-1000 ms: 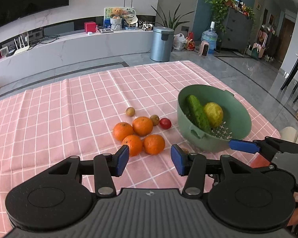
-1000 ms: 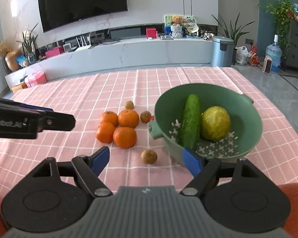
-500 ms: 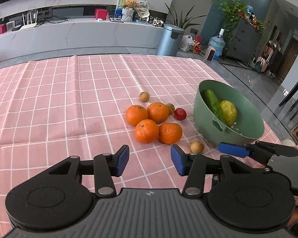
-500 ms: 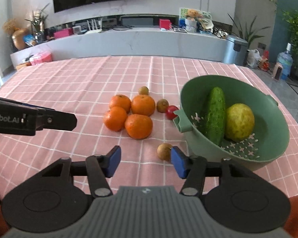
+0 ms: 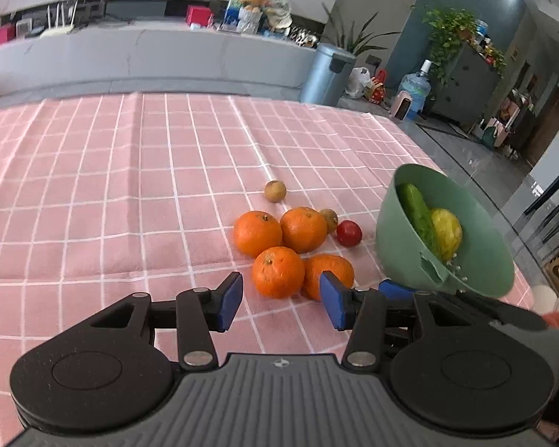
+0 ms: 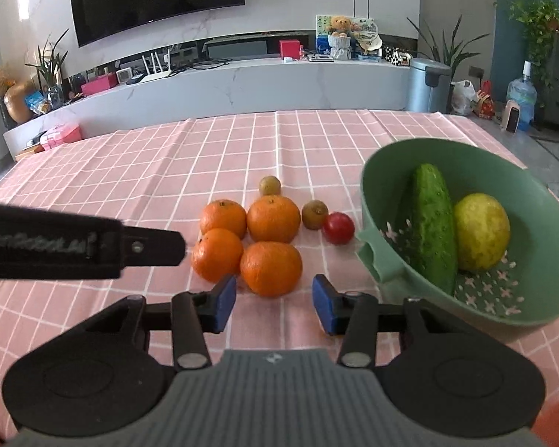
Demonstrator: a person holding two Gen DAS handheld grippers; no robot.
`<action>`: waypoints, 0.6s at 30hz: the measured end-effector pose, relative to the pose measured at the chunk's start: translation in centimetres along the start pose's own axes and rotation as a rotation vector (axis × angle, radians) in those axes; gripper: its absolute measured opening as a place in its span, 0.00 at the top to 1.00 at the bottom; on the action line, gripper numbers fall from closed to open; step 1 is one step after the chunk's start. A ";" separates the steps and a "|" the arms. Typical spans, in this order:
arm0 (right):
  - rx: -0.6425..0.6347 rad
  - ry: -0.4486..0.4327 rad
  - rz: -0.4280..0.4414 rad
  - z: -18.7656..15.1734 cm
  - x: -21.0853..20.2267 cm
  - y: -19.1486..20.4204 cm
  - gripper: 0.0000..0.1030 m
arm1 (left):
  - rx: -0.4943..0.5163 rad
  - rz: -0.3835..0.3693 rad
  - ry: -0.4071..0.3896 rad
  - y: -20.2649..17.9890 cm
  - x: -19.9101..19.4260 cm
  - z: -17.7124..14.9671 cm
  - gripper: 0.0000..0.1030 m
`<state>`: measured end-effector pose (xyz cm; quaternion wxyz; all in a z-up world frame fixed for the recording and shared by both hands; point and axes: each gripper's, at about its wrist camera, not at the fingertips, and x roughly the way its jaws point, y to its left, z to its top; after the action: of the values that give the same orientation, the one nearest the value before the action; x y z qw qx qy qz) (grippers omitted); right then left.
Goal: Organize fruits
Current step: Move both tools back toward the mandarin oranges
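Several oranges (image 6: 271, 268) lie clustered on the pink checked tablecloth (image 6: 205, 156), with small brown fruits (image 6: 315, 214) and a red tomato (image 6: 338, 228) beside them. A green colander bowl (image 6: 533, 201) to the right holds a cucumber (image 6: 430, 223) and a yellow-green fruit (image 6: 481, 231). My right gripper (image 6: 274, 304) is open and empty, just short of the nearest orange. My left gripper (image 5: 281, 301) is open and empty, its fingertips level with the two near oranges (image 5: 278, 271). The bowl (image 5: 391, 223), tomato (image 5: 349, 233) and a brown fruit (image 5: 275, 190) show in the left wrist view too.
The left gripper's finger (image 6: 145, 247) reaches in from the left in the right wrist view. The table edge runs just right of the bowl. Beyond the table are a grey bin (image 6: 428, 83), a long white counter (image 6: 242, 85) and a water bottle (image 6: 521, 102).
Both grippers moved forward toward the oranges. The right gripper's jaws narrowed and now frame the nearest orange. The small brown fruit near the bowl is out of sight below the grippers.
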<state>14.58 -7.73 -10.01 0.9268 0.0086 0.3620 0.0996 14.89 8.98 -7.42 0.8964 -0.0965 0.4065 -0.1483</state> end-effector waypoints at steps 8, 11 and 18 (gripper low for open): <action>0.006 0.008 -0.020 0.4 2.0 -0.2 0.59 | -0.076 -0.031 0.046 1.4 3.1 0.3 0.47; 0.013 0.005 -0.005 0.5 2.5 -0.3 0.58 | -0.097 -0.037 0.052 1.8 3.6 0.2 0.47; 0.014 0.002 0.009 0.2 3.1 -0.2 0.59 | -0.149 -0.075 0.051 2.5 4.3 0.2 0.51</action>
<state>16.99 -7.35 -11.95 0.9260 0.0165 0.3633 0.1013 18.19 9.85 -11.00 0.8699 -0.1741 0.4352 -0.1536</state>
